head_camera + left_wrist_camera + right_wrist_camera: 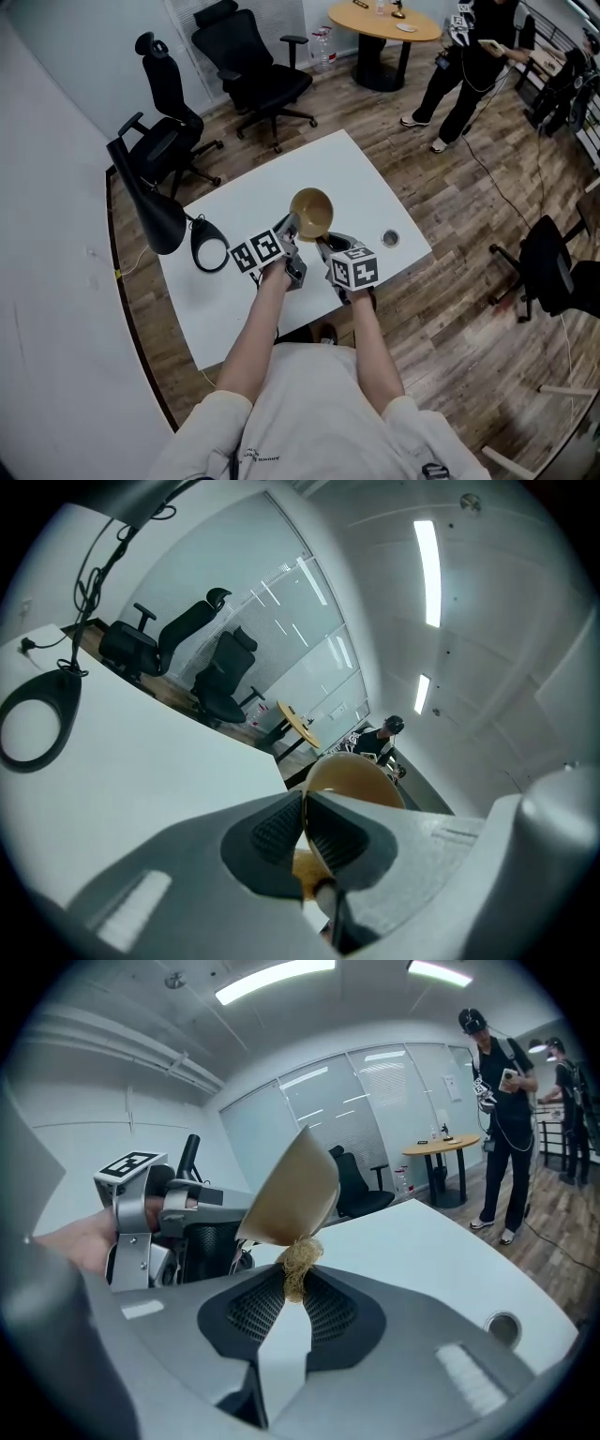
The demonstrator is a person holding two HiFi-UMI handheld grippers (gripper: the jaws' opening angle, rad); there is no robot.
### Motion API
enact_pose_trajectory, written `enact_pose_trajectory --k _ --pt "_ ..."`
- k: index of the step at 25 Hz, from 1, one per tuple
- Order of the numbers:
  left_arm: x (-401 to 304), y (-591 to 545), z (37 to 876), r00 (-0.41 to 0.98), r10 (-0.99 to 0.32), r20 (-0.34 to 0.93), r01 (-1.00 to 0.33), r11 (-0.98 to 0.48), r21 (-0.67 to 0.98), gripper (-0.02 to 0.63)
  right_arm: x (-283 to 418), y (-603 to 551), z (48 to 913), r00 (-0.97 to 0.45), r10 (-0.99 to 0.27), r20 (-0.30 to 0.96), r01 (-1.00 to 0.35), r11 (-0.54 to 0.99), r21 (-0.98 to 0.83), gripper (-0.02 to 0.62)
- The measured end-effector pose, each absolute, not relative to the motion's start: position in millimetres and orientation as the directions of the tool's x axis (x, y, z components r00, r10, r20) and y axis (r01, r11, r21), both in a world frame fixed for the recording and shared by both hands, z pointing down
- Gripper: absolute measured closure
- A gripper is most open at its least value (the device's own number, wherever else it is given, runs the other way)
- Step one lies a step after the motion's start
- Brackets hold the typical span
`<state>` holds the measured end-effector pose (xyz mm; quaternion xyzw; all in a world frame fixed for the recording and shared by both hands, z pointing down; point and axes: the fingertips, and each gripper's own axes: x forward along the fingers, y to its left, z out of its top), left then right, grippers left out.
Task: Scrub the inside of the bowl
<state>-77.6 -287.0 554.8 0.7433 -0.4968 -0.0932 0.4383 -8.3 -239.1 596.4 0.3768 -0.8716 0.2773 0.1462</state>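
A tan bowl [311,213] is held up over the white table [244,211], tilted with its mouth toward the camera. My left gripper [289,228] is shut on the bowl's rim [305,832], which passes between its ribbed pads. My right gripper [323,246] sits just right of the bowl, shut on a tuft of straw-coloured scrubber [299,1262]. In the right gripper view the scrubber touches the lower edge of the bowl [292,1192], and the left gripper [141,1208] shows behind it at the left.
A black desk lamp [155,214] with its ring-shaped base [209,244] stands at the table's left. A round cable hole [390,238] lies near the right edge. Two black office chairs [253,70] stand beyond the table. A person [469,66] stands by a round wooden table [384,21].
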Motion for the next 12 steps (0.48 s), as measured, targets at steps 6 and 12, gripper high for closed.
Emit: enact_pose_trajectory --k 6,12 --pt "-50 -283 556 0.569 -0.769 0.291 -0.629 -0.179 0.757 0.591 -20 -235 603 -0.695 -0.553 0.460 -0.719 0.559 -0.413 0.508" --pt "-36 -277 560 0.617 -0.738 0.271 -0.589 -0.205 0.782 0.591 -24 -235 602 -0.710 -0.533 0.459 -0.703 0.570 -0.426 0.508"
